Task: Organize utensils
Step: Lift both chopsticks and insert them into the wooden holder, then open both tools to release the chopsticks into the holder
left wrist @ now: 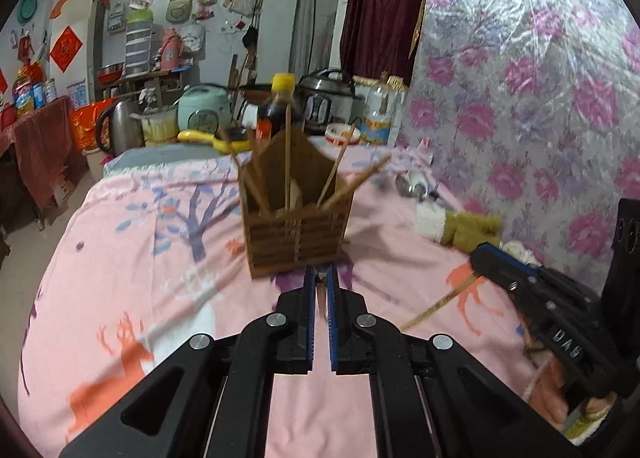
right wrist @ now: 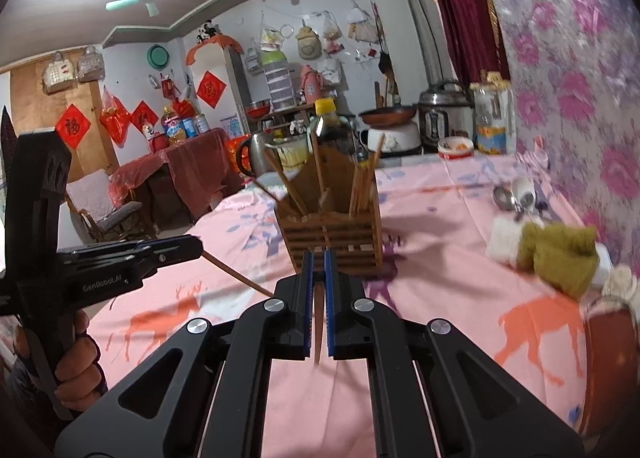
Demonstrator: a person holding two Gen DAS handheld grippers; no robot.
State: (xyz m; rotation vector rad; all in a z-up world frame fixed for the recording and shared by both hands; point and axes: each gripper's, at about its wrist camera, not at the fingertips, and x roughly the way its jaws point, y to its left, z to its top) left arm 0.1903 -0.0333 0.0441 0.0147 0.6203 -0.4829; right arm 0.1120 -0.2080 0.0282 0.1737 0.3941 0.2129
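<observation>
1. Two grippers are raised over a counter covered by a pink cloth (left wrist: 120,250) printed with orange deer; both point toward a wooden utensil holder (left wrist: 296,234).
2. Left gripper (left wrist: 320,278): jaws clenched on a chopstick. In its own view only a sliver of wood shows between the blue pads. In the right wrist view the stick (right wrist: 240,278) runs out of its tip toward the holder side and down.
3. Right gripper (right wrist: 319,262): jaws clamped on a second chopstick (right wrist: 319,322), which stands near upright between the pads and sticks out below them. In the left wrist view this stick (left wrist: 436,304) slants down out of the tip, on the right of the holder.
4. Holder: slatted wood, upright on the cloth, just beyond both gripper tips. Several chopsticks (left wrist: 287,162) already stand in it, leaning at different angles, some left of its tall divider, some right.
5. Right of the holder, by the floral wall covering: metal spoons (right wrist: 506,198) lying on the cloth, and nearer, an olive and white cloth (right wrist: 556,254).
6. Behind the holder: a dark sauce bottle (left wrist: 278,106) with a yellow cap.
7. A hand (right wrist: 78,362) grips the left gripper's handle.
</observation>
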